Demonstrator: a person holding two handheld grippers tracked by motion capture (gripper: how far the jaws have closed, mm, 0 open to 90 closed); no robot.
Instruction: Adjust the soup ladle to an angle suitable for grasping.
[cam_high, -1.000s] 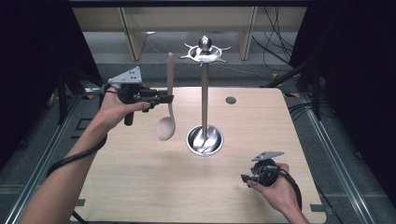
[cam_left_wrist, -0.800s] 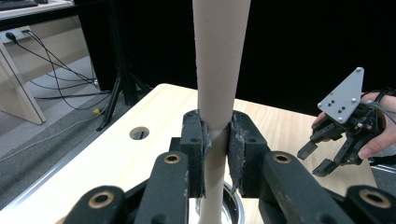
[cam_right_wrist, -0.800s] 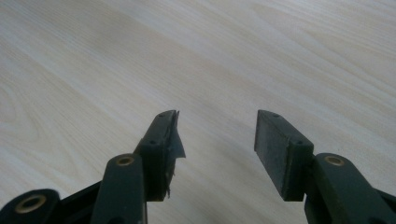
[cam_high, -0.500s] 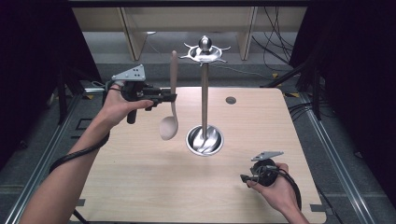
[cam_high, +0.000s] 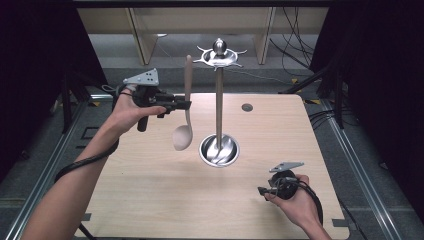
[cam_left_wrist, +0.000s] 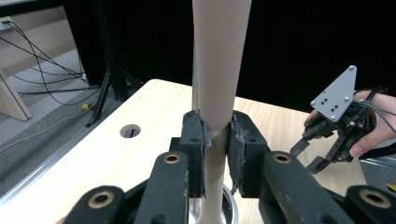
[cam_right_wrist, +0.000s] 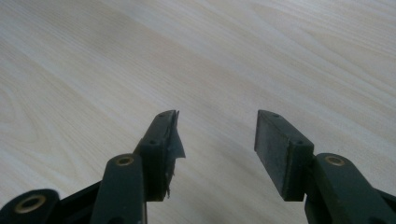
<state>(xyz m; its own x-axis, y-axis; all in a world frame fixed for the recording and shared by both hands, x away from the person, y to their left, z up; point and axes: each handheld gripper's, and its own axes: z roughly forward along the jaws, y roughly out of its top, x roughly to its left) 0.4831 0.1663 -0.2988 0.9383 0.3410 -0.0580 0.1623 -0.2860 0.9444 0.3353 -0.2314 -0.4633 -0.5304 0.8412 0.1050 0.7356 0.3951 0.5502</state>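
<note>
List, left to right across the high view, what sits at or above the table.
Left tool → beige spoon → metal stand → table hole → right tool.

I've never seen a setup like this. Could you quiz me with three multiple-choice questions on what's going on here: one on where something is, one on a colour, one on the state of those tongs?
1. Where is the beige long-handled spoon?
A. Lying flat on the table
B. Held upright in the air, left of the stand
C. Hanging from the stand's top

2. What colour is the tall utensil stand with the round dish base?
A. Red
B. Shiny silver
C. Green

3. How are the right tongs?
A. Open, nothing between them
B. Clamped on the spoon
C. Clamped on the stand

Answers:
1 B: the left tongs grip its handle, bowl end down, above the light wooden table.
2 B: pole and base gleam like polished metal.
3 A: the right gripper view shows a wide gap over bare wood.
</note>
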